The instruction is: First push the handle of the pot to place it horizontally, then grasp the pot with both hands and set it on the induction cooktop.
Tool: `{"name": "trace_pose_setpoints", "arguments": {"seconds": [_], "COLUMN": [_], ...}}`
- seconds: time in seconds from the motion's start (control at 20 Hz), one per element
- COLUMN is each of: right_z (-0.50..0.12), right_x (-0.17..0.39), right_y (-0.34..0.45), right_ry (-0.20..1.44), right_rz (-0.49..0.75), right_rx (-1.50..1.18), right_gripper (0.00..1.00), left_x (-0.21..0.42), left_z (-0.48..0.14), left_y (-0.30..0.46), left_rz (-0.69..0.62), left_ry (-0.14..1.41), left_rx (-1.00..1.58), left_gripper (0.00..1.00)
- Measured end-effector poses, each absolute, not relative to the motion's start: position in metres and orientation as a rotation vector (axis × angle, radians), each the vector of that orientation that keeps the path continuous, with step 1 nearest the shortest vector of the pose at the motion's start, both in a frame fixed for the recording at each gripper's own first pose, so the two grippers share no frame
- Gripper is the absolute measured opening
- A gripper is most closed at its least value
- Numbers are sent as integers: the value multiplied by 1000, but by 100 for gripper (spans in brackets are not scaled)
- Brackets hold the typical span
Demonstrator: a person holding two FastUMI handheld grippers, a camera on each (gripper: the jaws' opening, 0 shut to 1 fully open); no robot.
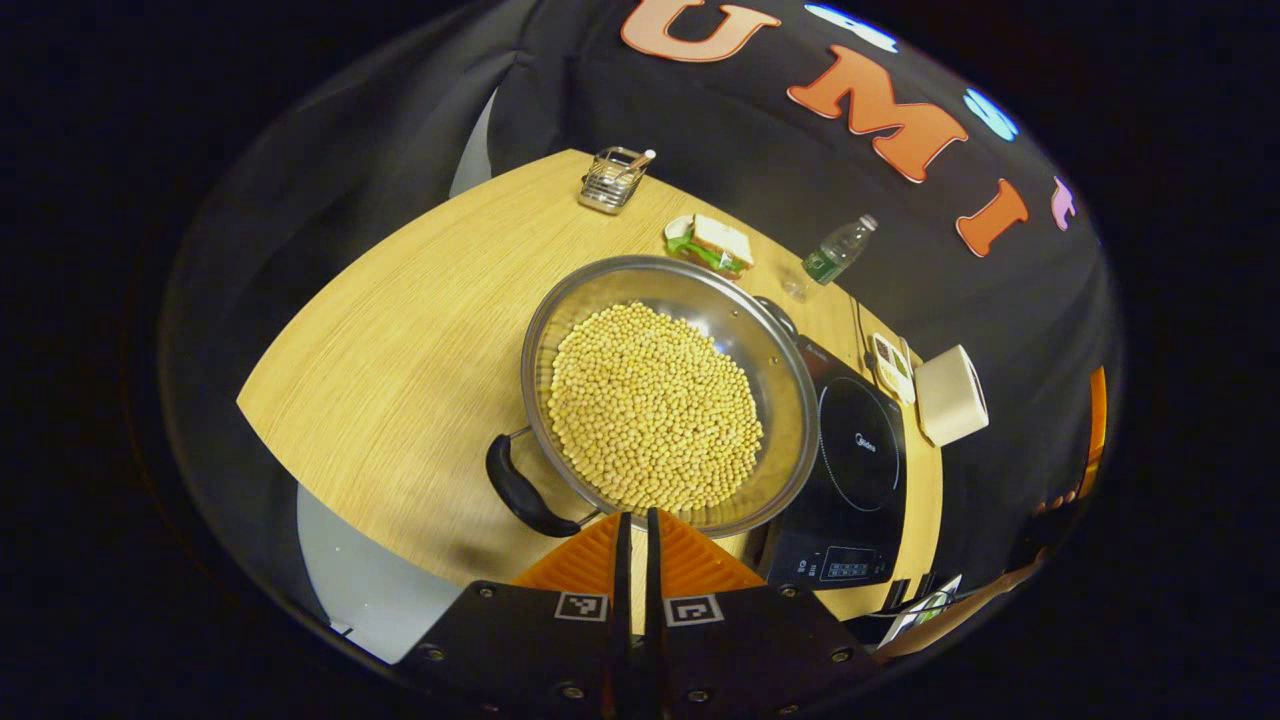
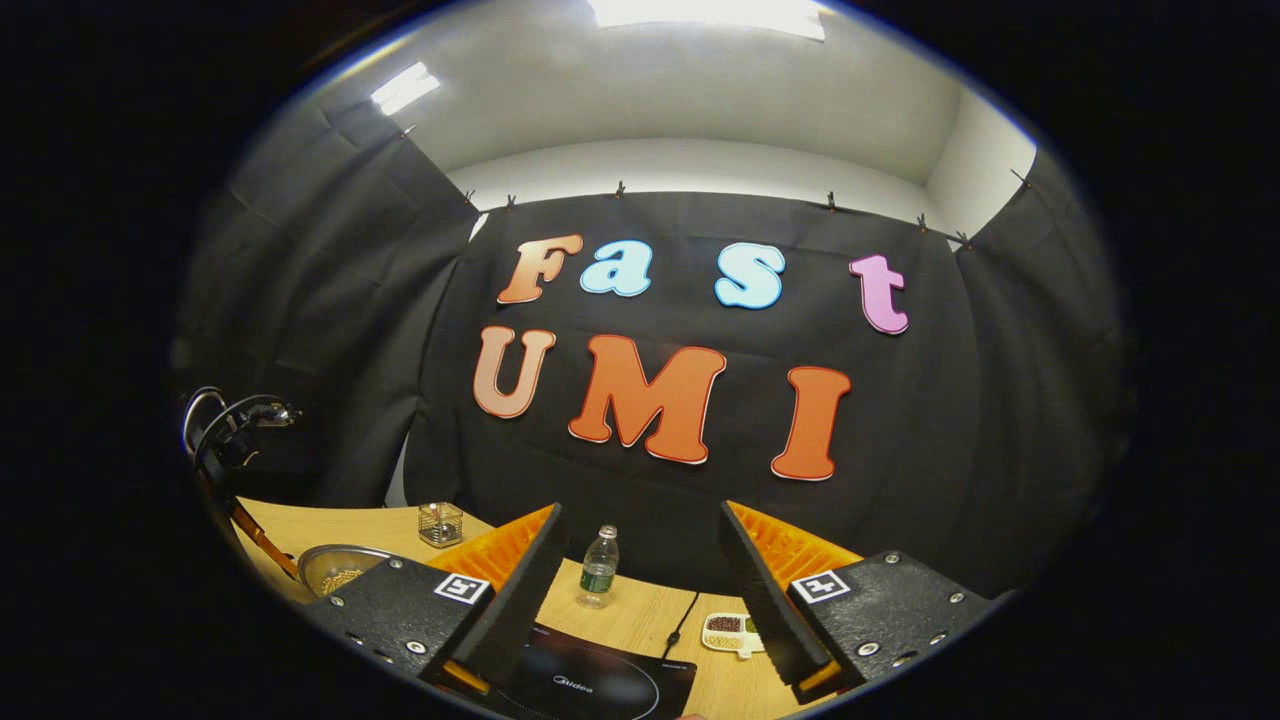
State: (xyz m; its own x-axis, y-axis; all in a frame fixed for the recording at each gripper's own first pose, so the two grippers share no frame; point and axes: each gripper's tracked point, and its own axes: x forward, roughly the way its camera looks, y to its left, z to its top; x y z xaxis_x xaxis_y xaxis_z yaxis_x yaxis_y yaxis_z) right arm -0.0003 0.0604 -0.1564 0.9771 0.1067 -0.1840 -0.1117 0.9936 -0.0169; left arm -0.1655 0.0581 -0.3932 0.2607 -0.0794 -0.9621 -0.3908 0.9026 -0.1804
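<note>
We are holding our left gripper (image 1: 636, 530) above the near rim of the pot (image 1: 668, 395), with its two fingers pressed together and nothing between them. The pot is full of yellow beans (image 1: 652, 410) and is sitting on the wooden table (image 1: 400, 350), touching the black induction cooktop (image 1: 850, 460). Its black handle (image 1: 525, 495) is sticking out toward us. We are holding our right gripper (image 2: 640, 590) up high with its fingers wide apart. A water bottle (image 2: 598, 568) is standing behind the cooktop.
</note>
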Motion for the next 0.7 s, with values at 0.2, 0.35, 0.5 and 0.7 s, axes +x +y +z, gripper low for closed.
{"name": "trace_pose_setpoints", "arguments": {"seconds": [0.2,0.35,0.5,0.7], "right_z": [-176,-193,-208,-230], "right_x": [5,12,17,23], "right_y": [64,69,77,96], "right_ry": [218,254,287,335], "right_rz": [110,118,132,163], "right_rx": [-32,-25,-27,-26], "right_gripper": [94,94,94,94], "left_x": [-182,-189,-187,-184], "left_z": [-407,-424,-434,-442], "left_y": [61,64,63,78], "left_rz": [229,255,269,313], "left_ry": [1374,1424,1446,1463], "left_rx": [-453,-471,-511,-482], "left_gripper": [3,6,3,1]}}
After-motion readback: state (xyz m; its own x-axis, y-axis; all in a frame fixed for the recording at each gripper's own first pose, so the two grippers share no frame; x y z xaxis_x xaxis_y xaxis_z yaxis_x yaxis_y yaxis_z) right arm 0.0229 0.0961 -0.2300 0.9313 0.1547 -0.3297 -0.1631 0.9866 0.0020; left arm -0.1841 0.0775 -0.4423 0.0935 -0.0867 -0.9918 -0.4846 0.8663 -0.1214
